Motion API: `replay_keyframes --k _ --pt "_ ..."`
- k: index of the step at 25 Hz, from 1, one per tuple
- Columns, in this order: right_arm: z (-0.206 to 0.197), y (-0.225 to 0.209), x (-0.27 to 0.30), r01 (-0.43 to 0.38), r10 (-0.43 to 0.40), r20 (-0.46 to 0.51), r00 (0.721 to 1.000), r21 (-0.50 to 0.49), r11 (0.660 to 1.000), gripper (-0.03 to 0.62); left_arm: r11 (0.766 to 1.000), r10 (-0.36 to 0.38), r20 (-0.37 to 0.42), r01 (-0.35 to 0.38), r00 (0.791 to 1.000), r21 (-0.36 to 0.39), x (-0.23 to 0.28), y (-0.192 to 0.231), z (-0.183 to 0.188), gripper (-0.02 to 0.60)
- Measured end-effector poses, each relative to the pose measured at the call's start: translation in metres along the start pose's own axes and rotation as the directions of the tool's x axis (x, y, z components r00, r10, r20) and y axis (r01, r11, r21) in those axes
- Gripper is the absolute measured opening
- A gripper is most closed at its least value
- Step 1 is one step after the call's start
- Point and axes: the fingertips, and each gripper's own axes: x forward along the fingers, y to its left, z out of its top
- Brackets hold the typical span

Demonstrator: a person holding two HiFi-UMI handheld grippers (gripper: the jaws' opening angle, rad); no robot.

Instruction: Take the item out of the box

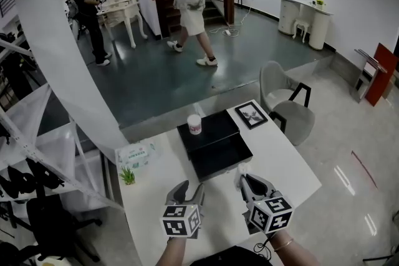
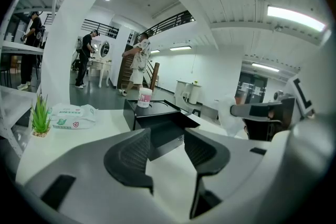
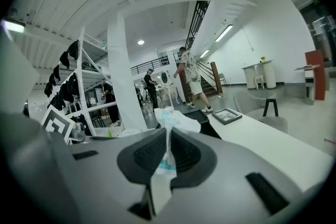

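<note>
Now the white packet (image 3: pixel 176 118) sits pinched between the jaws of the right gripper (image 3: pixel 168 139); the left gripper (image 2: pixel 167 135) gapes empty.

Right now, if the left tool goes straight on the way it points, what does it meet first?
Most likely the black box: its near corner sits between the left tool's open jaws, with only bare table before it. Depth is unclear.

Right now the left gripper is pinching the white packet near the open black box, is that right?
No, the right gripper is pinching the white packet, its jaws shut on it, as the right gripper view shows. The left gripper is open and empty. The packet is near the open black box.
</note>
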Motion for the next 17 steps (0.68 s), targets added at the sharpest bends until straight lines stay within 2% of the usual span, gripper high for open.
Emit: replay_keyframes --k 17 --pt "0.0012 -0.0046 0.0069 -0.015 0.015 -0.005 1.000 -0.001 1.000 0.025 1.000 0.020 -0.010 -0.020 1.000 -0.006 0.0047 0.0010 -0.0030 0.193"
